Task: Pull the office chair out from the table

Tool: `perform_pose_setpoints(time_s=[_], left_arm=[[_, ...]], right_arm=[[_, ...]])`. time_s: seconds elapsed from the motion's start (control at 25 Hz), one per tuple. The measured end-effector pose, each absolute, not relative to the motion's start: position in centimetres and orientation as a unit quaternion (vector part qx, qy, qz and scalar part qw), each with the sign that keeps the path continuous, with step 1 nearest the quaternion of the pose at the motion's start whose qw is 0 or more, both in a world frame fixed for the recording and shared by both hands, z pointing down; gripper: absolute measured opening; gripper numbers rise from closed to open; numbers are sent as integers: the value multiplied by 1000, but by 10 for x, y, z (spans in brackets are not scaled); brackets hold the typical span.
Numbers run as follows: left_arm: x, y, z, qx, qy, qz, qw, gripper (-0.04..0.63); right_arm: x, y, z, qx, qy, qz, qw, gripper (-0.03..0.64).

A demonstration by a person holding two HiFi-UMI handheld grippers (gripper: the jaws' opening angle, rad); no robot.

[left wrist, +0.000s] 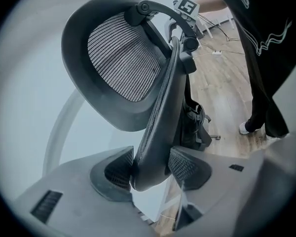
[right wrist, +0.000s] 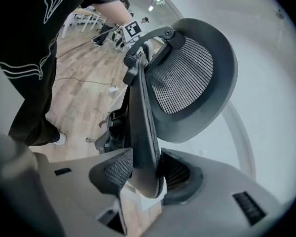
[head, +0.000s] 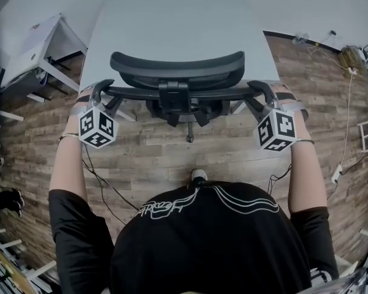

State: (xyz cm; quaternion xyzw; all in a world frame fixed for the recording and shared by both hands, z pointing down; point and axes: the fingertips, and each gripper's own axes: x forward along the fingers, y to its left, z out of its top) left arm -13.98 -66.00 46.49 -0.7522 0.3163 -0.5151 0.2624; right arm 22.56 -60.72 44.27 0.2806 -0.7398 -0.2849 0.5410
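Head view, looking steeply down. Nearest is the person's black shirt [head: 208, 244], with bare forearms reaching forward on either side. A dark cable [head: 101, 182] trails over the wood-plank floor [head: 153, 158] at near left.

Just beyond the arms, each hand holds a gripper carrying a marker cube. The left gripper [left wrist: 150, 169] is clamped on the left edge of the office chair [head: 184, 94] backrest. In its own view the dark backrest rim sits between the two mesh-textured pads [left wrist: 119, 171], which press on it from both sides. The right gripper [right wrist: 144, 174] mirrors this on the backrest's right edge, its pads also closed against the rim. Neither gripper is empty or spread wide.

The chair stands directly in front of the person, back toward them. Its curved mesh headrest [head: 178, 66] sits above the backrest, and one leg of the base [head: 189, 136] shows below. The seat cannot be seen; it appears to be tucked under the pale table [head: 172, 17] that fills the far centre.

The step in hand looks like the pull itself, with the chair not yet drawn out. To do it well, both clamps should hold firm and draw evenly toward the person, so the chair rolls straight rather than swivelling. The person stands close behind, so stepping back would give room. The pads grip only the rim, so a jerk could slip them off. The floor cable could catch a wheel.
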Motion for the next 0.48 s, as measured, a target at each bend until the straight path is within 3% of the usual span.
perform_pose_setpoints(time_s=[0.48], left_arm=[[-154,-615,473,-747,338,-510,258,218]], right_arm=[[211,-556,451,309,-728,-286,540,199]])
